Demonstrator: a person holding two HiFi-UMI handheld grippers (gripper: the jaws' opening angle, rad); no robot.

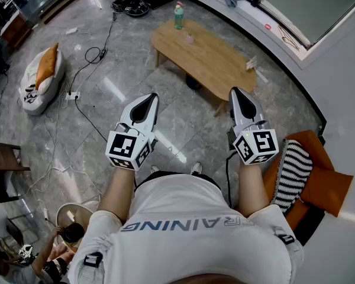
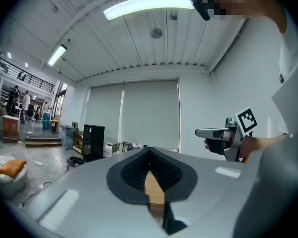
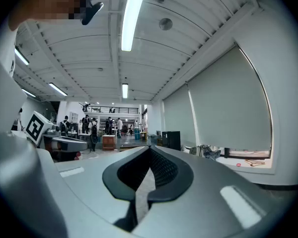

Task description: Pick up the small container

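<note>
With left tool and right tool closed, empty, far from worktop: step closer, open 1, straddle small container.

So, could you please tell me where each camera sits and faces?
Head view: on the person's head, steeply down at the wooden table; left gripper, right gripper and forearms show.
Left gripper view: on that gripper, along its shut jaws toward the blinds.
Right gripper view: on that gripper, along its shut jaws toward the hall.
Both gripper views show the black cabinet.

Open office-lab hall: marble floor, wooden table, trailing cables.
</note>
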